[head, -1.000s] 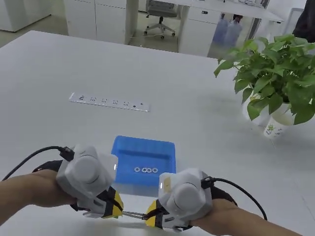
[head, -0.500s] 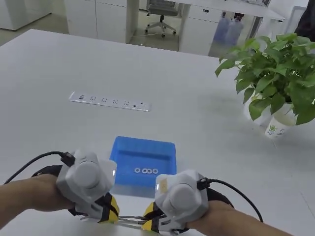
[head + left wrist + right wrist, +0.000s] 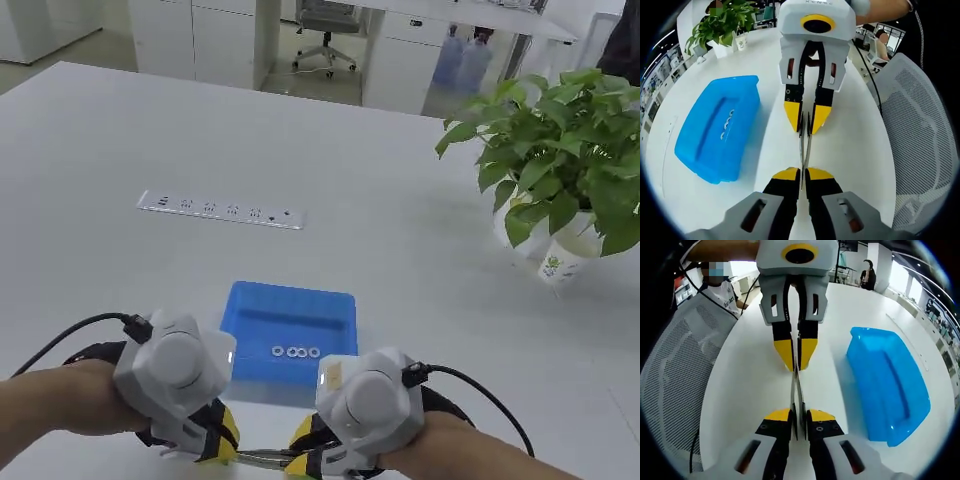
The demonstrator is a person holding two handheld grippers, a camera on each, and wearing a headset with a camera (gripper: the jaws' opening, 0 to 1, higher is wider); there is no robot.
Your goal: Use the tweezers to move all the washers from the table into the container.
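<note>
A blue container (image 3: 290, 318) sits on the white table (image 3: 330, 180), with three washers (image 3: 296, 352) in a row inside it. Thin metal tweezers (image 3: 262, 458) lie level between my two grippers, near the table's front edge. My left gripper (image 3: 222, 447) is shut on one end and my right gripper (image 3: 300, 460) on the other. In the left gripper view my jaws (image 3: 803, 176) pinch the tweezers (image 3: 805, 147), the right gripper (image 3: 807, 116) faces me, and the container (image 3: 715, 135) lies to the left. The right gripper view shows my jaws (image 3: 799, 417) clamping the tweezers (image 3: 796, 390).
A white power strip (image 3: 220, 210) lies beyond the container. A potted plant (image 3: 560, 170) stands at the right. A mesh office chair (image 3: 920, 130) is just off the table's near edge. Cables trail from both grippers.
Both grippers, with the tweezers held between them, have drawn slightly closer to the near edge. The container and washers have not moved.
</note>
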